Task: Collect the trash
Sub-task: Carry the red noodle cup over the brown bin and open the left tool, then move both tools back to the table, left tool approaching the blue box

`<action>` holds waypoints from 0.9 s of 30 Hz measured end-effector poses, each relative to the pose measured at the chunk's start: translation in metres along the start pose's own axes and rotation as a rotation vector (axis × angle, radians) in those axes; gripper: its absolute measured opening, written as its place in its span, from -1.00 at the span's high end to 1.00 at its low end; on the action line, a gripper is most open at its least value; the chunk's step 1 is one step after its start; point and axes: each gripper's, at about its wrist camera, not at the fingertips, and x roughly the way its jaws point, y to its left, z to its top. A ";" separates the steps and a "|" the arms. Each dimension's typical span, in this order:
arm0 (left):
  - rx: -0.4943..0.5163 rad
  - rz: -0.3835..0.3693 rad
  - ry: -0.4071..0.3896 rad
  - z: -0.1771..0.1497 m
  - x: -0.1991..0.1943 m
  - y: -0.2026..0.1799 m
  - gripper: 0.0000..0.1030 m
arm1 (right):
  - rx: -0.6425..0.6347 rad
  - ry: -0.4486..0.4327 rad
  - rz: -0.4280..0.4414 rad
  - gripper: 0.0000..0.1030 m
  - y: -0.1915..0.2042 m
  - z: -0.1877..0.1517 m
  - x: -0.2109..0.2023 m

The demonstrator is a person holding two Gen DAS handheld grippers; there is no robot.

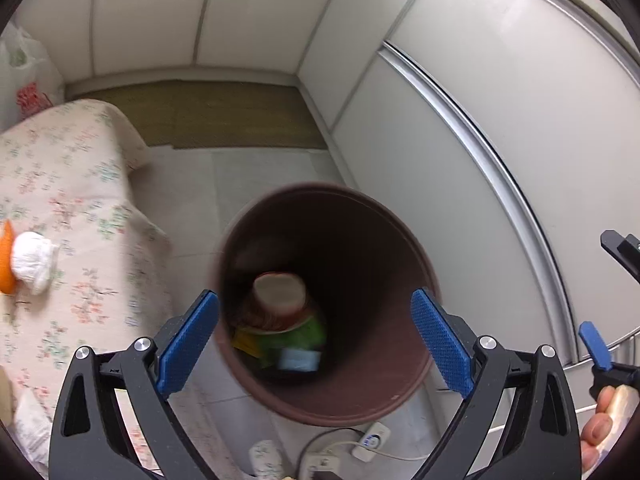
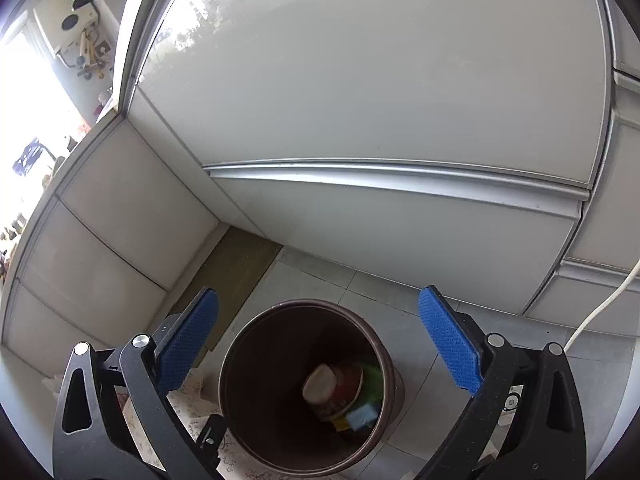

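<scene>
A dark brown trash bin stands on the tiled floor; it also shows in the right wrist view. Inside lie a paper cup, green wrapping and other scraps; the cup also shows in the right wrist view. My left gripper is open and empty above the bin's mouth. My right gripper is open and empty above the bin too; part of it shows in the left wrist view. A crumpled white tissue and an orange thing lie on the floral cloth.
A table with a floral cloth stands left of the bin. Pale cabinet doors rise behind. A power strip and cables lie on the floor in front of the bin. A mat lies by the far wall.
</scene>
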 end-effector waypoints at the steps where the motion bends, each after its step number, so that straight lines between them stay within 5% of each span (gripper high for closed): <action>1: -0.003 0.012 -0.010 0.001 -0.003 0.005 -0.82 | -0.010 0.005 0.002 -0.86 0.004 -0.002 0.001; 18: -0.091 0.232 -0.191 -0.012 -0.095 0.116 -0.82 | -0.451 -0.019 0.036 -0.86 0.114 -0.091 -0.012; 27: -0.198 0.309 -0.229 -0.031 -0.136 0.183 -0.82 | -0.673 -0.085 0.130 -0.86 0.158 -0.156 -0.041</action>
